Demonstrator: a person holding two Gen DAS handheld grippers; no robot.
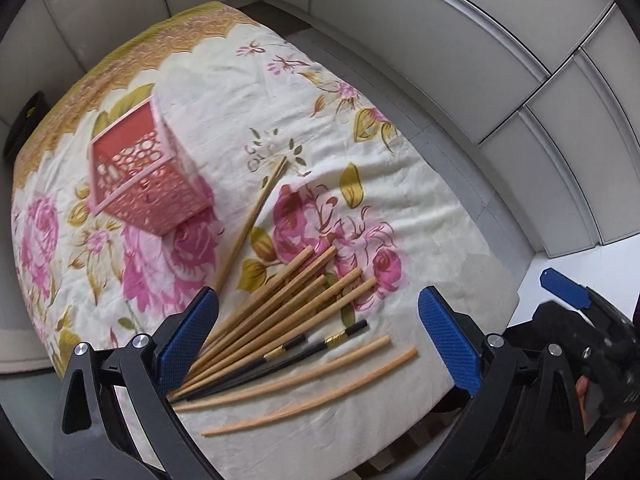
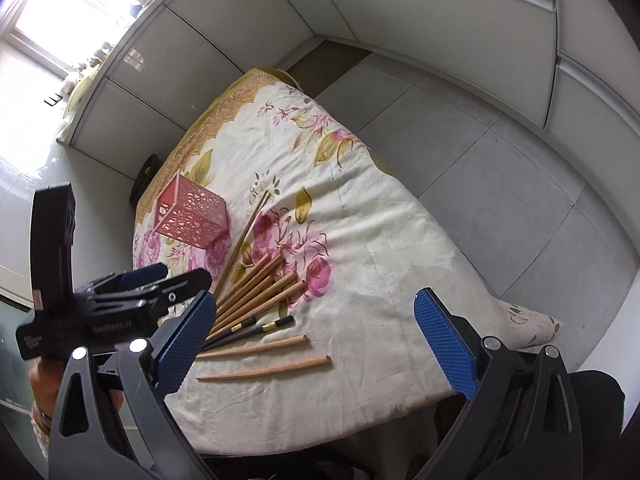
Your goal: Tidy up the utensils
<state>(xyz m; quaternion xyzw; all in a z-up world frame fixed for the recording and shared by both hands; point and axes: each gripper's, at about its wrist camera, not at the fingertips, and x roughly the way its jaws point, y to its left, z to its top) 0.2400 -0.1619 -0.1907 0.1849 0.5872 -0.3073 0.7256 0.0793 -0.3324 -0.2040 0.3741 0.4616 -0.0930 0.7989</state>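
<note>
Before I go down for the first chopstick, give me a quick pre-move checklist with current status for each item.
1. Left gripper open and empty: ok, jaws spread wide.
2. Right gripper open and empty: ok, jaws spread wide.
3. Holder upright, opening reachable: ok; stands on the cloth, top faces up.
4. Holder has room: cannot tell, inside mostly hidden.
5. A chopstick lying apart from the pile: ok, the nearest chopstick lies alone, touching nothing.
6. Black chopsticks free to lift: not ok, their near ends run in among the pile.
</note>
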